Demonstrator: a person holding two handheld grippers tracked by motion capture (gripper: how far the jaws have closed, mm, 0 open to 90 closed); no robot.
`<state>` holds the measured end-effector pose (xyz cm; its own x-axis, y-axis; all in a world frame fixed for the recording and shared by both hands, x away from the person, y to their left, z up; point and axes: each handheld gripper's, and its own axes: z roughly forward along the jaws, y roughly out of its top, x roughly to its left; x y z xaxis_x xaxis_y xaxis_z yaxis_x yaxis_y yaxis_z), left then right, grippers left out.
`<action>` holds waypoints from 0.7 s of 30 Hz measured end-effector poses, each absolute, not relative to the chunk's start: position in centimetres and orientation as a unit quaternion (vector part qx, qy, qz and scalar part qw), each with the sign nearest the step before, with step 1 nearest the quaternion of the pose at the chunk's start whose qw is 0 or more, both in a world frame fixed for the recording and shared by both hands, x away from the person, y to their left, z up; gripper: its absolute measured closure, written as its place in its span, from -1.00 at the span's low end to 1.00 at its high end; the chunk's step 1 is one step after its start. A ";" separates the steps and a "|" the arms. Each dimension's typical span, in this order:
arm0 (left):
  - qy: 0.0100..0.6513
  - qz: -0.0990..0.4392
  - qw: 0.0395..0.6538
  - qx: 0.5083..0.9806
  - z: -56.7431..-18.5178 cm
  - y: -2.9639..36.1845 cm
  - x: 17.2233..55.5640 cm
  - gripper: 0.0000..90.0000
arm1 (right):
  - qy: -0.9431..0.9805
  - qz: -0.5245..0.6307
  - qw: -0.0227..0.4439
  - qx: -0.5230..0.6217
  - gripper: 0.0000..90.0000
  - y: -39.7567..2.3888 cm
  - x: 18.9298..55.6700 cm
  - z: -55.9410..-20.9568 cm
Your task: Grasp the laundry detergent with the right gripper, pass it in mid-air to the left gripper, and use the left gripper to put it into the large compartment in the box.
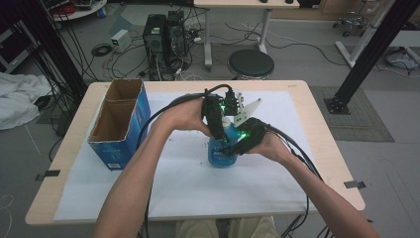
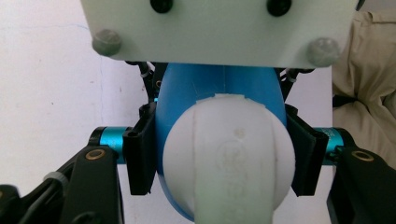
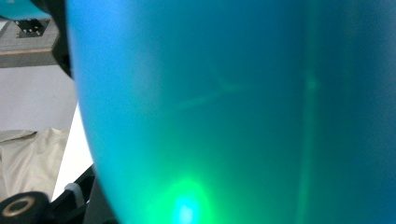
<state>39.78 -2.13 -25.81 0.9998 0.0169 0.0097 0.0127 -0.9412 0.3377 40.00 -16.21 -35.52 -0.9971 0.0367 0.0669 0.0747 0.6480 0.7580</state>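
Your bottle (image 1: pixel 222 153) stands upright near the middle of the desk (image 1: pixel 297 89), on the white sheet (image 1: pixel 188 183), a bit toward the near edge; both tongs are on it. The left gripper (image 1: pixel 218 130) comes down from above and is clamped on the white cap (image 2: pixel 229 154); its pads (image 2: pixel 140 154) press both sides, so narrow and holding. The right gripper (image 1: pixel 235 144) sits low against the body from the right; its own view has blue plastic (image 3: pixel 233 102) right up against the lens, jaws hardly in frame, but it reads as narrow and gripping the bottle.

Risks, as I judge them: the body is soft blue plastic, so if you squeeze harder w/ the right it may dent & slip round when you twist the cap; the cap is round and smooth, so the left pads could skid instead of turning it; if the cap frees suddenly, the bottle may tip toward the near edge or spill on the sheet; the cables crossing btw your hands could snag the grey plate.

Views: the high view gives you the layout, incl. the open box (image 1: pixel 119 124) at the left edge, well apart from the bottle; the left gripper view gives pad contact on the cap, which the high view hides under your hands; the right gripper view is too close to show the grip.
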 end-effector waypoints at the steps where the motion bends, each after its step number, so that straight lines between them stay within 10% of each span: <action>1: 0.009 0.006 0.172 0.985 -25.8 -2.1 39.7 -0.15 | -0.907 -0.418 0.023 -0.031 -0.01 -16.2 40.0 -35.5; 21: 0.023 0.009 0.169 0.985 -25.0 -0.5 39.3 -0.15 | -0.917 -0.398 0.002 -0.031 -0.27 -17.3 39.6 -34.5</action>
<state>39.34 -0.45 -25.03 0.9988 0.0487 0.0091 0.0429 -0.9419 0.3332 39.63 -17.32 -34.50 -0.9980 0.0558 0.0295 0.0597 0.6811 0.7298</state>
